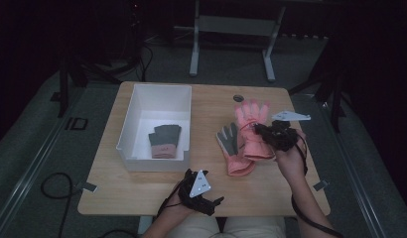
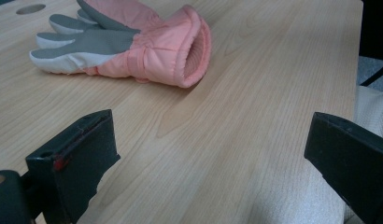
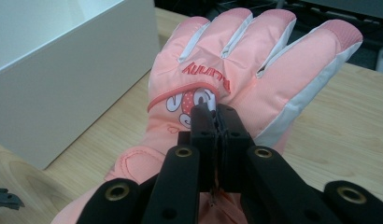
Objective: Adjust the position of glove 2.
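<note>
Two pink gloves lie right of the table's middle. One rests back up (image 1: 251, 125), (image 3: 255, 70), showing a cartoon print and red lettering. My right gripper (image 1: 261, 130), (image 3: 216, 122) is shut, pinching the fabric on the back of this glove. The other glove (image 1: 233, 147), (image 2: 133, 46) lies beside it with its grey palm up and its cuff toward me. My left gripper (image 1: 214, 203), (image 2: 213, 140) hovers low at the table's front edge, jaws wide apart with nothing between them. A third glove (image 1: 165, 141), grey and pink, lies inside the white box (image 1: 137, 104), (image 3: 63, 79).
The white box stands open-topped at the table's left half. A round cable hole (image 1: 238, 97), (image 2: 31, 8) sits near the far edge. Bare wood (image 1: 271, 193) spreads along the front. Cables trail from both grippers; a table frame (image 1: 231, 29) stands beyond.
</note>
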The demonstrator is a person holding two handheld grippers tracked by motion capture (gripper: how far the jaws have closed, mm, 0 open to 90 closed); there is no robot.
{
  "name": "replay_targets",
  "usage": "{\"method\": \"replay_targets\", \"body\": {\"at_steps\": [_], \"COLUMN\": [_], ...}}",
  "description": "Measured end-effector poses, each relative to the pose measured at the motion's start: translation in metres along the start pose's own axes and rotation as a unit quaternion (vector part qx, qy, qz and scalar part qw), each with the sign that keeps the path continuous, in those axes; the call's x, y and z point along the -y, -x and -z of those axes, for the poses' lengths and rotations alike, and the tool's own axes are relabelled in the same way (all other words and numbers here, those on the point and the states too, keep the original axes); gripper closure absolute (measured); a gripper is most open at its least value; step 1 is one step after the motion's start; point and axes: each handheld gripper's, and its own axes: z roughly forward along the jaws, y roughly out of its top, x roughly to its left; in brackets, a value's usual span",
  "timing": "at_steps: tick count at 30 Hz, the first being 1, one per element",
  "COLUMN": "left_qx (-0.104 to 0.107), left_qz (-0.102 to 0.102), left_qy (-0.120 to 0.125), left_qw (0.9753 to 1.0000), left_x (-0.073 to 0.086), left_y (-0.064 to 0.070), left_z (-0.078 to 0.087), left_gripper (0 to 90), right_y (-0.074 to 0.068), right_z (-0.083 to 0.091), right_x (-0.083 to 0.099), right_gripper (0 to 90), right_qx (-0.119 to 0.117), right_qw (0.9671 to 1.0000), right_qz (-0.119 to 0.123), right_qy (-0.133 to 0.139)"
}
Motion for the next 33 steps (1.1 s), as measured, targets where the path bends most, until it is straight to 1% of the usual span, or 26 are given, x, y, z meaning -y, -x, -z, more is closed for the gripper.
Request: {"method": "replay_targets", "body": {"at_steps": [2, 3, 4, 5, 8, 10, 13, 16, 17, 20, 21, 23, 26, 29, 31, 33], "left_qx": [-0.004, -0.004, -0.004, -0.004, -0.007, -0.008, -0.012, -0.013, -0.013, -0.011, -0.010, -0.010, -0.008, -0.003, 0.002, 0.004], "left_qz": [-0.001, -0.001, 0.001, 0.002, 0.004, 0.003, 0.007, 0.007, 0.007, 0.008, 0.010, 0.009, 0.009, 0.017, 0.021, 0.022], "left_qy": [0.001, 0.001, -0.001, 0.001, 0.001, 0.000, 0.003, -0.002, 0.000, -0.002, -0.003, -0.001, -0.005, -0.004, -0.002, -0.004], "left_qw": [1.0000, 1.0000, 1.0000, 1.0000, 1.0000, 1.0000, 0.9999, 0.9999, 0.9999, 0.9999, 0.9999, 0.9999, 0.9999, 0.9998, 0.9998, 0.9997], "left_x": [0.000, 0.000, 0.000, 0.000, 0.001, 0.001, 0.001, 0.001, 0.001, 0.002, 0.001, 0.001, 0.001, -0.001, -0.001, -0.001], "left_y": [0.000, 0.000, -0.001, -0.001, -0.001, -0.001, -0.002, -0.002, -0.002, -0.002, -0.002, -0.001, -0.001, -0.002, -0.003, -0.004], "left_z": [0.000, 0.000, 0.001, 0.001, 0.002, 0.001, 0.001, 0.001, 0.001, 0.000, 0.000, 0.000, -0.001, -0.001, -0.001, -0.001], "left_gripper": [2.1, 2.1, 2.1, 2.1, 2.1, 2.0, 2.1, 2.1, 2.0, 2.0, 2.0, 2.1, 2.1, 2.1, 2.1, 2.1], "right_y": [-0.007, -0.007, -0.010, -0.015, -0.018, -0.019, -0.020, -0.020, -0.019, -0.016, -0.014, -0.012, -0.013, -0.015, -0.016, -0.016], "right_z": [-0.008, -0.008, -0.012, -0.020, -0.033, -0.042, -0.054, -0.062, -0.070, -0.080, -0.082, -0.084, -0.088, -0.090, -0.090, -0.090], "right_x": [0.001, 0.001, 0.002, 0.005, 0.013, 0.018, 0.025, 0.029, 0.035, 0.044, 0.047, 0.050, 0.053, 0.053, 0.053, 0.052], "right_gripper": [87.0, 87.0, 87.0, 86.9, 86.9, 86.8, 86.8, 86.7, 86.4, 85.8, 85.6, 85.2, 83.9, 82.5, 81.0, 79.8], "right_qx": [-0.004, -0.004, -0.007, -0.014, -0.034, -0.030, -0.029, -0.028, -0.025, -0.020, -0.025, -0.026, -0.026, -0.023, -0.024, -0.025], "right_qw": [1.0000, 1.0000, 0.9999, 0.9997, 0.9990, 0.9987, 0.9981, 0.9976, 0.9970, 0.9962, 0.9961, 0.9960, 0.9958, 0.9959, 0.9960, 0.9960], "right_qz": [0.002, 0.002, 0.004, 0.005, 0.010, 0.019, 0.019, 0.012, 0.010, 0.005, -0.002, -0.008, -0.004, 0.001, 0.000, -0.002], "right_qy": [-0.008, -0.008, -0.011, -0.018, -0.026, -0.038, -0.052, -0.062, -0.072, -0.084, -0.085, -0.085, -0.088, -0.087, -0.086, -0.086]}}
